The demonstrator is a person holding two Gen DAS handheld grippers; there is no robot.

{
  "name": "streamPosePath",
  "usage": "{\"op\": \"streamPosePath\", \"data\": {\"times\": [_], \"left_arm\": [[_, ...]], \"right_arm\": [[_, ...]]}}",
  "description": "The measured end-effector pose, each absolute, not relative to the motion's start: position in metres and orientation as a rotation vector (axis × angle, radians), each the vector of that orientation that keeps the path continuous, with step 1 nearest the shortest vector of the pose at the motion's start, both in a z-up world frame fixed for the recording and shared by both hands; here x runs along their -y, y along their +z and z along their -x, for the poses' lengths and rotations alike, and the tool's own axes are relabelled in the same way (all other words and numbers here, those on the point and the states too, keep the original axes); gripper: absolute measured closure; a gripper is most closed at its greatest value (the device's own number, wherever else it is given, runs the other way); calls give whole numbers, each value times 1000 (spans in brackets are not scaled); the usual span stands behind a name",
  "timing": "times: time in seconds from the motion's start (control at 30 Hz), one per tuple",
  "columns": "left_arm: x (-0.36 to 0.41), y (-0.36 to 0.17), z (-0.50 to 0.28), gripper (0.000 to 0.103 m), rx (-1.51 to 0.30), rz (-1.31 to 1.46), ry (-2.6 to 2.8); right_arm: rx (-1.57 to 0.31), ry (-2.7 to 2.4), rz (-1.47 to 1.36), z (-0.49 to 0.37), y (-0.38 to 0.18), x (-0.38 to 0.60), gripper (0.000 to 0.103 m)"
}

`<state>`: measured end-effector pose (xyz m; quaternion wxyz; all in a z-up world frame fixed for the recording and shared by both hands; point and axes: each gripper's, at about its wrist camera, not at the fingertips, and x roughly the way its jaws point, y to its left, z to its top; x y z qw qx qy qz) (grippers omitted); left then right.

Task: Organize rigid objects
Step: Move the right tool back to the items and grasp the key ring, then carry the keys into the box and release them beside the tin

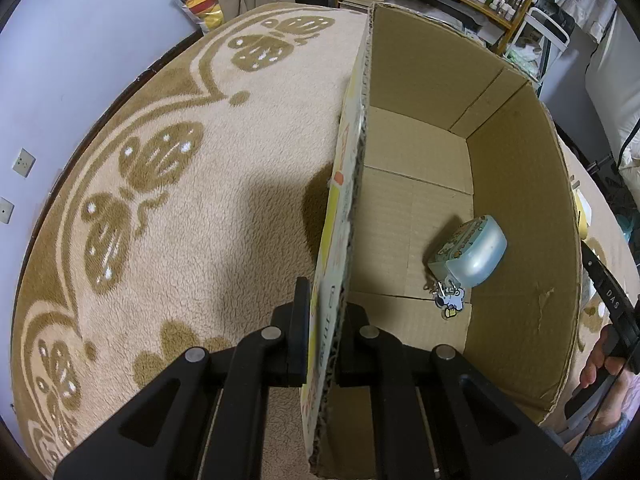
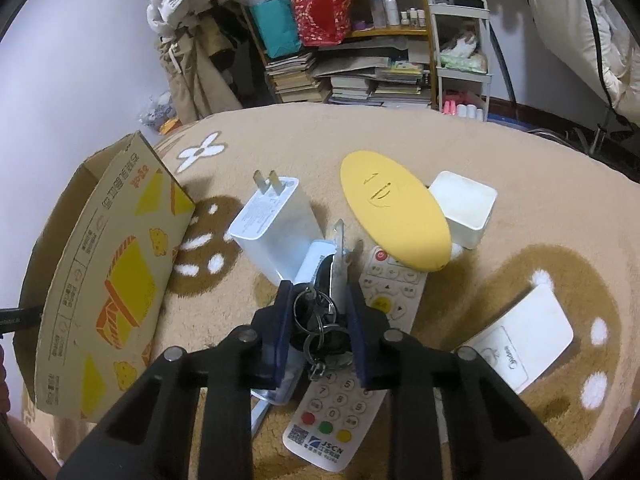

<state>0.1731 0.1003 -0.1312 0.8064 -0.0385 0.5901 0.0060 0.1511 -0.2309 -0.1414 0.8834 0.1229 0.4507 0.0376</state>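
My left gripper (image 1: 326, 300) is shut on the near wall of an open cardboard box (image 1: 352, 168), one finger outside and one inside. In the box lies a pale blue case (image 1: 470, 254) with a small charm (image 1: 450, 300). In the right wrist view the box (image 2: 104, 264) stands at the left. My right gripper (image 2: 318, 300) is shut on a bunch of keys (image 2: 326, 292) with a black fob and rings, held above the carpet. Below lie a white charger (image 2: 276, 224), a white remote (image 2: 348, 380), a yellow oval case (image 2: 394, 216), a small white box (image 2: 464, 208) and a white flat remote (image 2: 528, 332).
A beige patterned carpet (image 1: 180, 160) covers the floor. A shelf with books and bags (image 2: 340, 40) and a white cart (image 2: 460, 60) stand at the back. The person's right hand (image 1: 600, 364) shows at the right edge of the left wrist view.
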Motion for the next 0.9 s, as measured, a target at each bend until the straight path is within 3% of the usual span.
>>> {"op": "streamPosePath", "data": {"times": [0.17, 0.2, 0.23, 0.27, 0.9], "left_arm": [[-100, -131, -173, 93, -1264, 87, 12], [-100, -131, -173, 93, -1264, 86, 12], [-100, -131, -173, 93, -1264, 86, 12], [-100, -131, -173, 93, -1264, 87, 12], [-99, -130, -172, 93, -1261, 80, 14]], "right_arm": [[-921, 64, -279, -150, -137, 235, 77], [-916, 61, -298, -150, -136, 238, 81], [-911, 70, -319, -150, -134, 240, 92], [-904, 79, -333, -151, -133, 242, 94], [-834, 90, -232, -140, -99, 218, 96]]}}
